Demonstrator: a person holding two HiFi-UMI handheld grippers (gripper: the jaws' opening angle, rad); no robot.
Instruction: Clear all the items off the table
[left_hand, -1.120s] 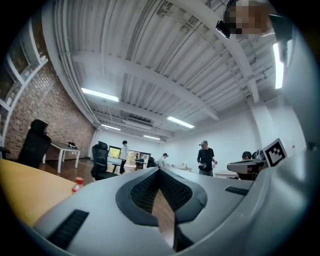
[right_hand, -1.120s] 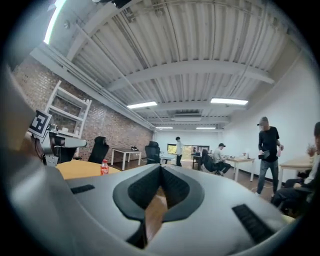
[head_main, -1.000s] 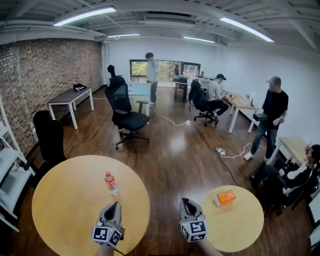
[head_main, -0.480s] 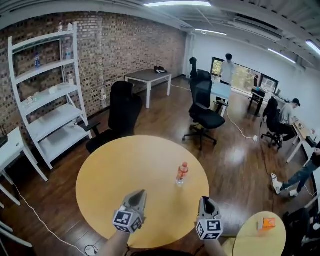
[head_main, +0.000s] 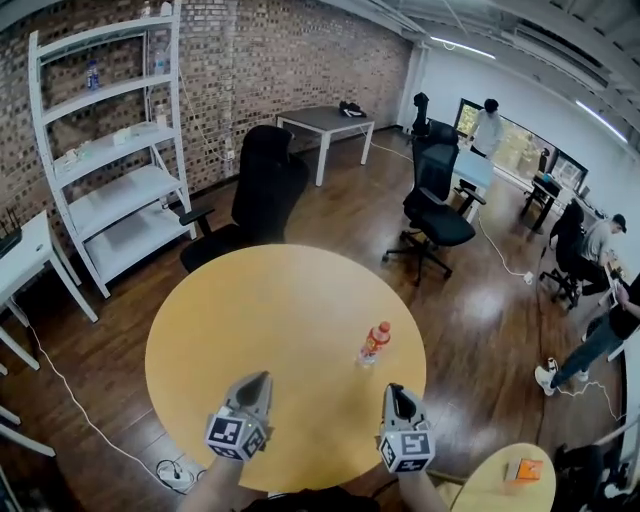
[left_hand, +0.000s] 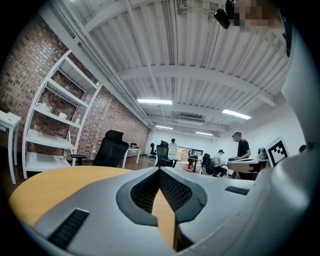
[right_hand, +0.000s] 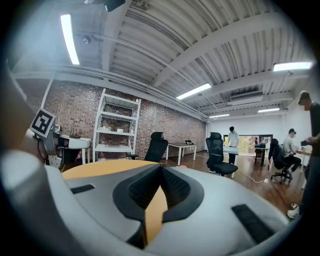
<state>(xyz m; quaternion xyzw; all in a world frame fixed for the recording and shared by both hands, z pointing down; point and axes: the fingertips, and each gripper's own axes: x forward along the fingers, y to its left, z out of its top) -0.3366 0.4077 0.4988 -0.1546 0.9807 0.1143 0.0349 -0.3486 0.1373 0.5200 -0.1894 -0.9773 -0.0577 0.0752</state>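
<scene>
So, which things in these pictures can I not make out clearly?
Head view: label print on the small clear plastic bottle, too small to read.
Head view: the orange box near the bottom edge, too tiny to identify.
Head view: items on the white shelf rack, too small to name.

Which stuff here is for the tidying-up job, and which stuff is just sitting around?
For the job:
- bottle, standing on the round table
- left gripper and right gripper, both shut and empty

Just sitting around:
- white shelf by the brick wall
- black chair behind the table
- grey desk farther back
</scene>
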